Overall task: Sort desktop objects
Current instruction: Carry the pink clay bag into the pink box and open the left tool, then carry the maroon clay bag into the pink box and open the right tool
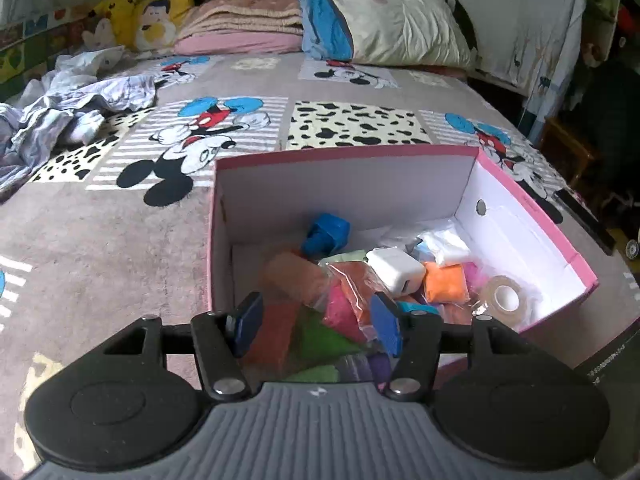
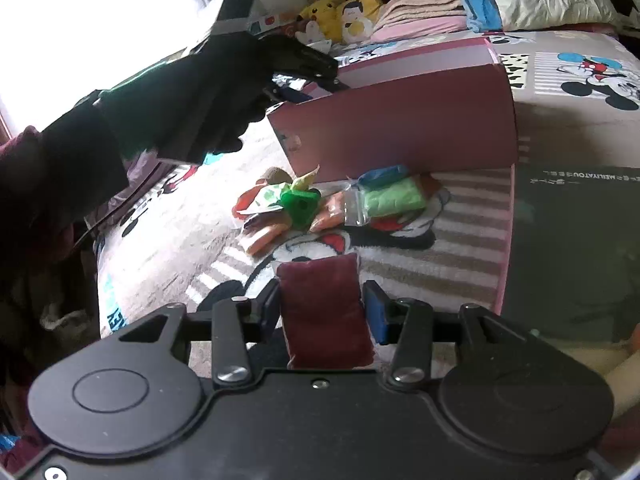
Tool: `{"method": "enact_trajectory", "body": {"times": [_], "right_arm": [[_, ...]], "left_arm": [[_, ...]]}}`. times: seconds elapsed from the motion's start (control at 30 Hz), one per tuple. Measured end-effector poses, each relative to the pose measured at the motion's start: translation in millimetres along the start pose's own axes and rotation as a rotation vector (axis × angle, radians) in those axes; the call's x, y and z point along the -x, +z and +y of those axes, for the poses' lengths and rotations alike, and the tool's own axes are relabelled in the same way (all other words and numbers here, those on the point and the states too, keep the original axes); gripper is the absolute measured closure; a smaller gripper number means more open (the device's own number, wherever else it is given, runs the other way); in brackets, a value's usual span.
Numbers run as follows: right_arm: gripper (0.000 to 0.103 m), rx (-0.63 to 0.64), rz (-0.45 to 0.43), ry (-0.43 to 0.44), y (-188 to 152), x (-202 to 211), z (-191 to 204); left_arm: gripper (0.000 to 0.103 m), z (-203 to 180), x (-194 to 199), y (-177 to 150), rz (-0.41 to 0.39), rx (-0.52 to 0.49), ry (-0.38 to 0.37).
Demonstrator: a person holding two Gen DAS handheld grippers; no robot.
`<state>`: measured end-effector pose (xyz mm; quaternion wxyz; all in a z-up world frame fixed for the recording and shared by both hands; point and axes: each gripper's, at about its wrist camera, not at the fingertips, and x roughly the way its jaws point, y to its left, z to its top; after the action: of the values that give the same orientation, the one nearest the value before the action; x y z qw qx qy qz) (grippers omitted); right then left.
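A pink shoebox stands on the bed and holds clay packets, a blue block, a white charger, an orange packet and a tape roll. My left gripper hovers open over the box's near edge, above a clear bag of coloured clay packets. My right gripper is shut on a dark red clay packet, held above the bedspread in front of the box. Beyond it lie a green sharpener-like piece, a green packet and orange packets.
The bed has a Mickey Mouse bedspread. Crumpled clothes lie at far left, pillows and folded blankets at the head. A black box lid lies right of the pink box. The left arm in a black glove reaches over the box.
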<state>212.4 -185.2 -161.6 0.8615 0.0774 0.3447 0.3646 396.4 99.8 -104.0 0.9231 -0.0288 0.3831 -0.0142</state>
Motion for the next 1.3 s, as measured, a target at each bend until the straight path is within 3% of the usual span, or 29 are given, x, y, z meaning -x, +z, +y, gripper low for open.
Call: {"method": "enact_trajectory", "body": {"times": [0.27,0.6,0.83,1.07,1.2,1.3], "right_arm": [[0.06,-0.048,-0.032,-0.018,1,9,-2],[0.06,-0.06,-0.079,-0.026,21,20,-4],[0.06,-0.033,-0.121,-0.045,47,28,-6],[0.06,0.007,-0.15,-0.072,82,24,-13],[0.06,0.051,-0.156,-0.102,107,17,-18],[0.06,0.079,-0.149,-0.126,127,6,-25]], "left_arm": [[0.045,5,57,-34,-0.111,0.027,-0.009],[0.045,-10,113,-110,-0.211,-0.006,-0.002],[0.045,-16,121,-155,-0.218,0.05,-0.007],[0.045,-18,128,-189,-0.233,0.093,0.04],[0.045,-17,123,-201,-0.238,0.101,0.071],[0.045,-12,119,-207,-0.233,0.137,0.054]]}}
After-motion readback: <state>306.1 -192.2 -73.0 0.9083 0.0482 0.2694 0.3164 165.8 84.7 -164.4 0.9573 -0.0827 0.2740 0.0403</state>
